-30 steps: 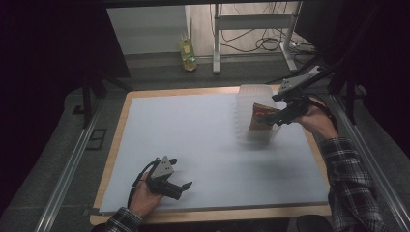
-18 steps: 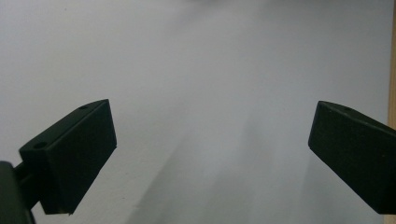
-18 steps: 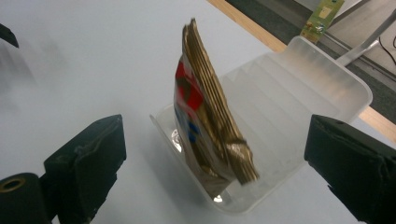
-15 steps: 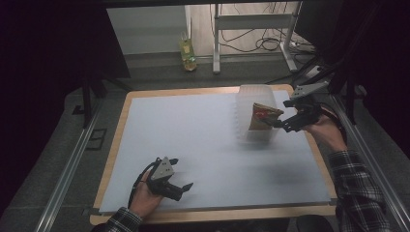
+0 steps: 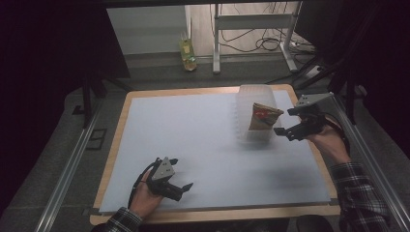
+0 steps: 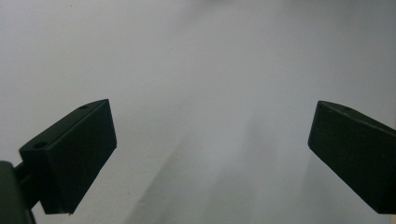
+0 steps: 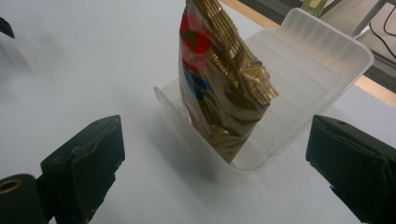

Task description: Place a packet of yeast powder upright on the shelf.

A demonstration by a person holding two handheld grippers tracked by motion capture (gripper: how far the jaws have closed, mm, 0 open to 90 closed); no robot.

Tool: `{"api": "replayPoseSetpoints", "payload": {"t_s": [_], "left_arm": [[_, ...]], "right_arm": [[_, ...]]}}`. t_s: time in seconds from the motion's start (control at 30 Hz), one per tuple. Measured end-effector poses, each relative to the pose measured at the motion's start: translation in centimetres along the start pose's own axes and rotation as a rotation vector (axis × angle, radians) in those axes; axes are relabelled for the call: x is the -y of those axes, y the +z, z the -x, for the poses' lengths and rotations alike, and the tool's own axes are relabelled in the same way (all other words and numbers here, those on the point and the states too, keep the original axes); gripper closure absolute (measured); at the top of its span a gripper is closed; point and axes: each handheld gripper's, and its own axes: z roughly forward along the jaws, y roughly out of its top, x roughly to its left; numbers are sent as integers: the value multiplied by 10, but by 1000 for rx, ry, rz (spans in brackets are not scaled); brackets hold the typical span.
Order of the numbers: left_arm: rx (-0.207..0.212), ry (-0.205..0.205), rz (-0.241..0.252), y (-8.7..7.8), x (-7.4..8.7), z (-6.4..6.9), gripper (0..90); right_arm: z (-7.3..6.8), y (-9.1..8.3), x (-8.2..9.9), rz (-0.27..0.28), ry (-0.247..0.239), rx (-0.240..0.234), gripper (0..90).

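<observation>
Near edge: left gripper point(image 5: 179, 187) idle on the white mat point(image 5: 193, 140), jaws apart. Farther right: right gripper point(image 5: 286, 124) now spread empty, backed off; gold snack bag point(image 5: 263, 116) apparently released, upright inside the clear tub point(image 5: 255, 115). Placement probably complete.

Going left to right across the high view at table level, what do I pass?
Left tool → clear plastic bin → gold snack bag standing in the bin → right tool, open beside the bin.
</observation>
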Motion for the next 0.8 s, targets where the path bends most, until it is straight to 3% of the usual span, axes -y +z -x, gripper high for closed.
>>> {"api": "replayPoseSetpoints", "payload": {"t_s": [0.8], "left_arm": [[-18,22,-8,0,1,1,13]], "right_arm": [[-30,-2,28,30,54,-2,29]]}}
